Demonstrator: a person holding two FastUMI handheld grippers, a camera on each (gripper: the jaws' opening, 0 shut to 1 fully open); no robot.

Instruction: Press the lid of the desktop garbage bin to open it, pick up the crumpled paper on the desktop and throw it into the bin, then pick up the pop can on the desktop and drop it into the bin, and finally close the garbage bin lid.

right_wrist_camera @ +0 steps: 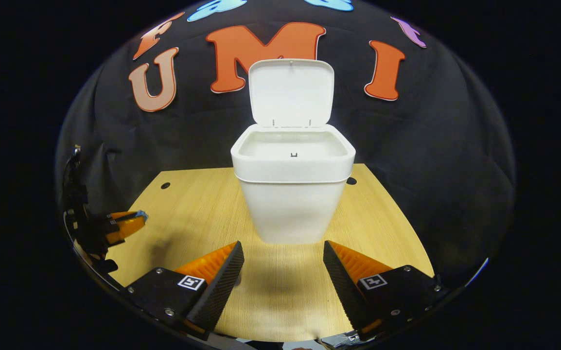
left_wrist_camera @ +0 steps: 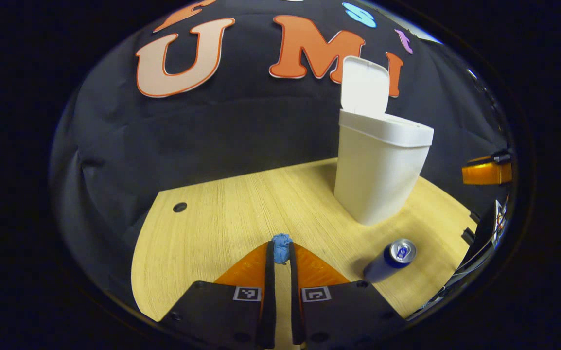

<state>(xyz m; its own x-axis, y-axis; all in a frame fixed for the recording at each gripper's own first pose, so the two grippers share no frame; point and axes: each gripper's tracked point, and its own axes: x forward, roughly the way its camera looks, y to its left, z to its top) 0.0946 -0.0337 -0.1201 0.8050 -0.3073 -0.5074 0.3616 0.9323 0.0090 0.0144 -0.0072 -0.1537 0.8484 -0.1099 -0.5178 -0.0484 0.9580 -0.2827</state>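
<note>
While the bin (right_wrist_camera: 292, 194) stands with its lid (right_wrist_camera: 291, 92) raised, the crumpled paper (left_wrist_camera: 281, 241) is clamped by the left gripper (left_wrist_camera: 280, 255). The right gripper (right_wrist_camera: 283, 265) is held spread wide near the bin. The can (left_wrist_camera: 390, 260) lies on the desk (left_wrist_camera: 222, 214).

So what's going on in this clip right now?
A person is clearing a wooden desktop with two handheld grippers. The white plastic garbage bin stands with its hinged lid flipped up. The left gripper is shut on a small blue crumpled paper ball at its fingertips, off to one side of the bin, not yet over the opening. The dark blue pop can lies on its side on the desktop near the bin. The right gripper is open, facing the bin's front.
</note>
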